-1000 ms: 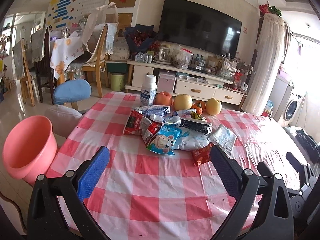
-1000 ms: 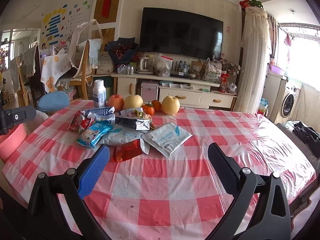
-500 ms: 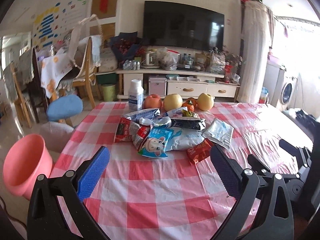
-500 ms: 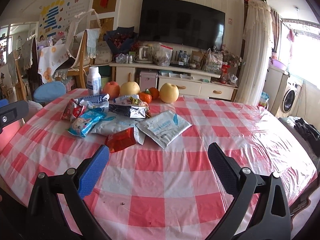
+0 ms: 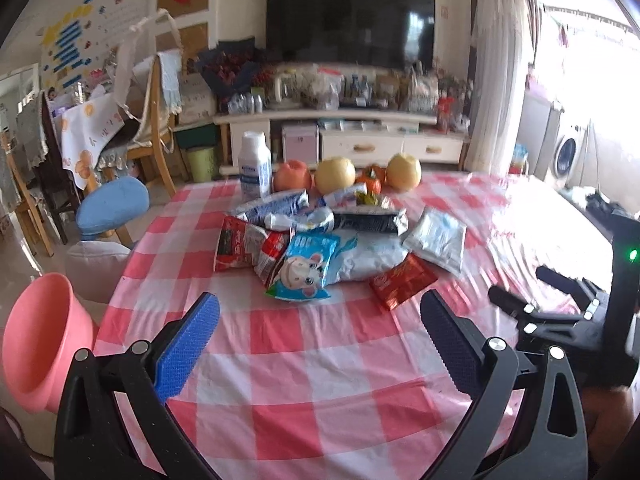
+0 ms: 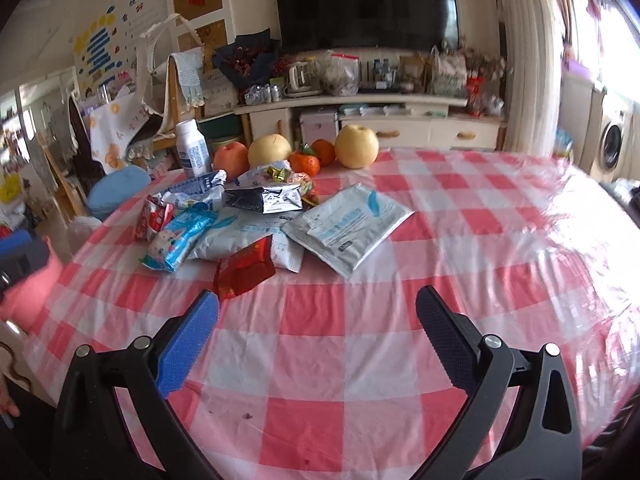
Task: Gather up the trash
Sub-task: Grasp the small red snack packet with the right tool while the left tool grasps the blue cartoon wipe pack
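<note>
Crinkled foil and plastic wrappers lie heaped toward the far-left part of the checked table (image 6: 460, 248), in front of a row of fruit (image 6: 356, 146) and a white bottle (image 6: 193, 150) along the far edge. Nearest the near edge is a red wrapper (image 6: 245, 267), which overlaps a pale flat packet (image 6: 248, 238); a blue cartoon packet (image 5: 305, 266) sits to its left and a silver pouch (image 6: 348, 228) to its right, with more torn packs behind. Both tools hover over the near edge with nothing between their fingers: the left gripper (image 5: 318, 340) has its jaws spread wide, and the right gripper (image 6: 318, 340) is equally wide apart. A pink bucket (image 5: 38, 340) stands off the table's left edge, the likely place for the trash. These packs look empty, light and limp, so they should crumple rather than resist, and their glossy film may slide on the plastic table cover. A pinch on a raised corner or curled edge, such as the red wrapper's lifted near end, seems surer than pressing on a flat face.
</note>
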A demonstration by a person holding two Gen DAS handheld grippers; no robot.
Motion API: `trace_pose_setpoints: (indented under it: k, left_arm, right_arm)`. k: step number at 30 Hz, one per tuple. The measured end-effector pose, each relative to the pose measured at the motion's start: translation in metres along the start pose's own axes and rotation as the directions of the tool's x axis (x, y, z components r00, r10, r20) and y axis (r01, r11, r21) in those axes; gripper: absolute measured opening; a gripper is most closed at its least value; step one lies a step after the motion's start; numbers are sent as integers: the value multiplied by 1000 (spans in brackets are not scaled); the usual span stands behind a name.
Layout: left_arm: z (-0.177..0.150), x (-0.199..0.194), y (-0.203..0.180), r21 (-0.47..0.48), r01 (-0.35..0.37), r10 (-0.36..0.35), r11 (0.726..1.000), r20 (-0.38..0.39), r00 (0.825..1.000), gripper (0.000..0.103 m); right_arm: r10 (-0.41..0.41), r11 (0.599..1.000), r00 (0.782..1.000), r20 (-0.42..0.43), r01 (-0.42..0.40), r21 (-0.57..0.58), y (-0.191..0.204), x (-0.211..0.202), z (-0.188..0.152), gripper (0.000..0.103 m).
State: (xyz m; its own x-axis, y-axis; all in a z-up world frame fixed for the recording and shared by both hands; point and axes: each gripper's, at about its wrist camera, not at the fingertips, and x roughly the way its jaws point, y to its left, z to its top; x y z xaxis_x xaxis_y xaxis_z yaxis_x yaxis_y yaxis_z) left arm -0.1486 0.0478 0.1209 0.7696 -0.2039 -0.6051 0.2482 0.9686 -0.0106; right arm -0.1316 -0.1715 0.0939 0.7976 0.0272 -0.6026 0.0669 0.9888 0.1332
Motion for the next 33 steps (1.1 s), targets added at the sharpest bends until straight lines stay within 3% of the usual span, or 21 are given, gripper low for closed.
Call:
trace_pose_setpoints:
  k: [7,11,13,15,25,33]
  left_arm:
    - [9,59,12,45,35,-26,998,-189,982,99]
    - [10,94,20,22,57,-49,998,-264,963,99]
    - [12,108,25,-2,62,-60,998,-286,956,99]
    - [13,121,28,-23,72,-76,997,-297,952,99]
    - [14,168,36,-47,46,-59,998,-333,941,98]
    - [20,184,31,-53,61,-75,997,-329,941,96]
  right_arm:
    - [158,977,986,-60,-148,152,-17,27,8,99]
    - [235,951,970,-69,-215,224,-20,41,11,98]
    - [250,950,965,-75,-230,213,-17,47,15,92]
    - [264,950,960,-91,-242,195,-11,54,18,81]
    - [302,951,941,-154,-287,112,10,89,29,65]
    - [311,950,931,-192,-301,82,19,107,34,60]
